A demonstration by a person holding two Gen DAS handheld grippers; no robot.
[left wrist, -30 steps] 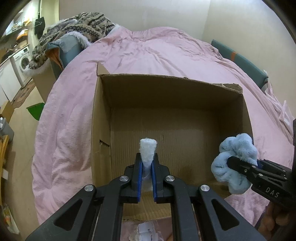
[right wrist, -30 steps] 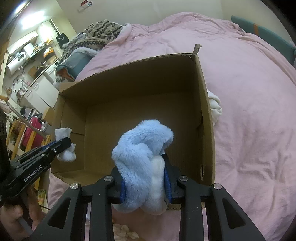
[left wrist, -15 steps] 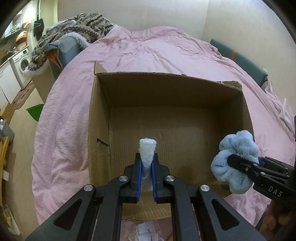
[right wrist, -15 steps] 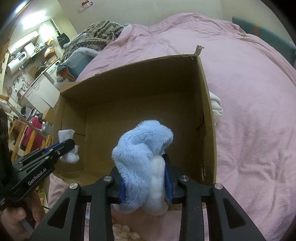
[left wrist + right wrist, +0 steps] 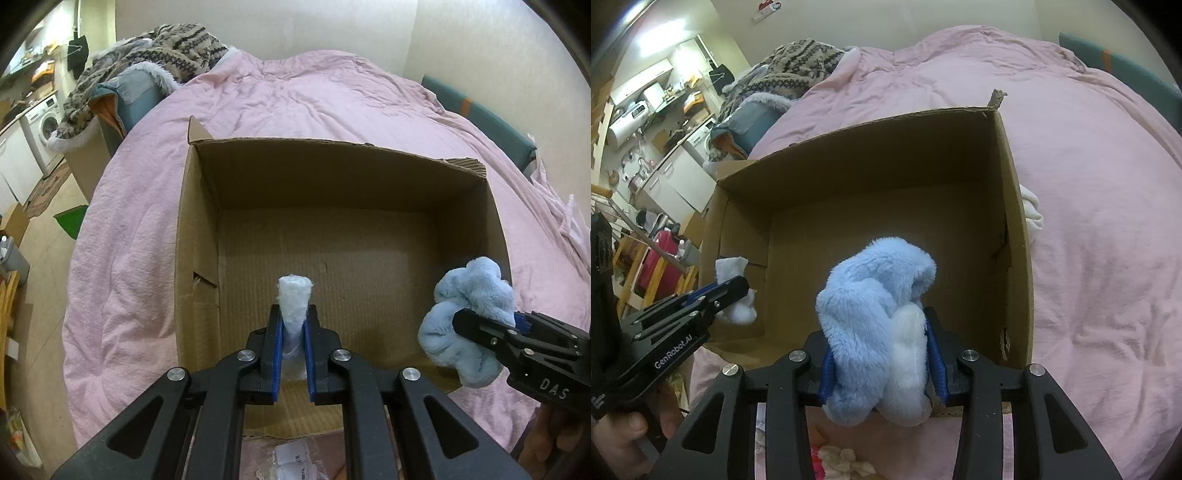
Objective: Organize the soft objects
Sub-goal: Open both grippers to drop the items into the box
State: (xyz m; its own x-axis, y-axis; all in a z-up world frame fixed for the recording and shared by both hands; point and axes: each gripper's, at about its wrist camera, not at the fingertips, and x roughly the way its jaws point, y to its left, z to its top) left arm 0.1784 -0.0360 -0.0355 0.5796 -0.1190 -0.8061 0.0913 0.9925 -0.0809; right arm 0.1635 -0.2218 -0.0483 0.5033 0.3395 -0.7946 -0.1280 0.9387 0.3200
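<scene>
while both grippers hover over the empty box (image 5: 491, 221) on the bed (image 5: 140, 221), ready to drop, the left gripper (image 5: 293, 321) pinches a white sock (image 5: 294, 295) and the right gripper (image 5: 879, 354), jaws just widening, cradles a blue plush (image 5: 871, 295) between them.

The left gripper (image 5: 293, 325) pinched a small white fluffy piece (image 5: 294, 298) above the near edge of an open cardboard box (image 5: 199, 236) standing on a pink quilt (image 5: 314, 99). At the right, the right gripper (image 5: 491, 325), whose jaws had just been opening, had a light-blue plush bundle (image 5: 467, 317) between them over the box's near right corner.
</scene>
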